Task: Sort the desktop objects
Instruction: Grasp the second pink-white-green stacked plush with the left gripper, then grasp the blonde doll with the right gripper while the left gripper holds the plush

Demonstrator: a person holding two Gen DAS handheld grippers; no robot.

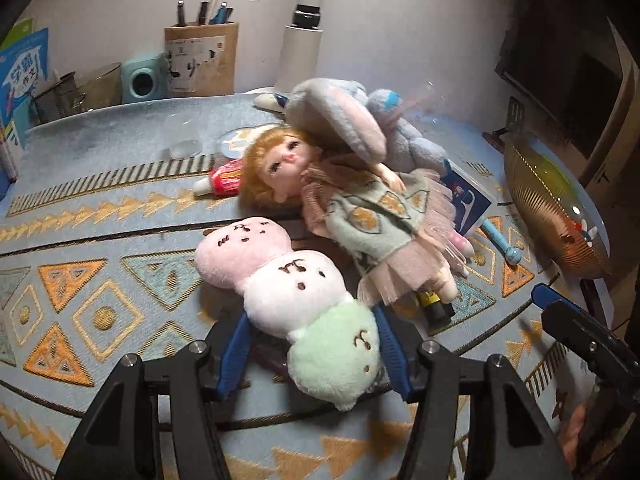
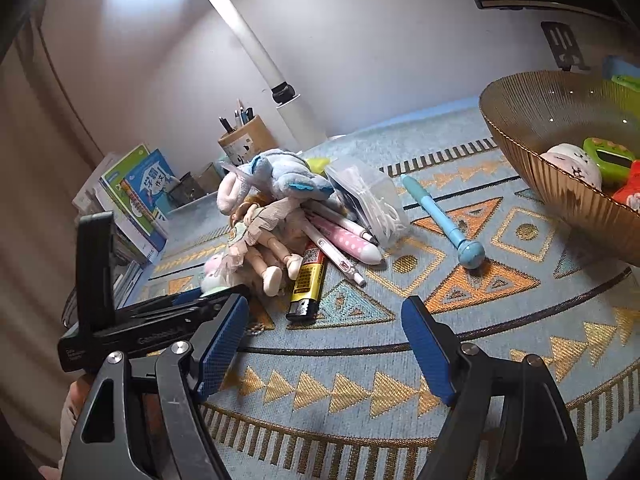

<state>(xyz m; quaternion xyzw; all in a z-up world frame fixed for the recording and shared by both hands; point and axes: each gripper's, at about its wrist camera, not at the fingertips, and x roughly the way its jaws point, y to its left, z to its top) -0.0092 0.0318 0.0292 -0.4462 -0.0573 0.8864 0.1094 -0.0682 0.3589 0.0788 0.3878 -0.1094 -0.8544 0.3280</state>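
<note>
Pink, white and green plush dumpling toy (image 1: 292, 300).

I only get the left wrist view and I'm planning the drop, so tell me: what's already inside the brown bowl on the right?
Observer: The bowl holds a white round toy, a green gadget and something red.
Operator: Is the right gripper free?
Observer: Yes, the right gripper is open and empty above the mat.
Operator: What's the dark thing under the doll's legs?
Observer: A yellow lighter with a black end, lying flat by the doll.
</note>
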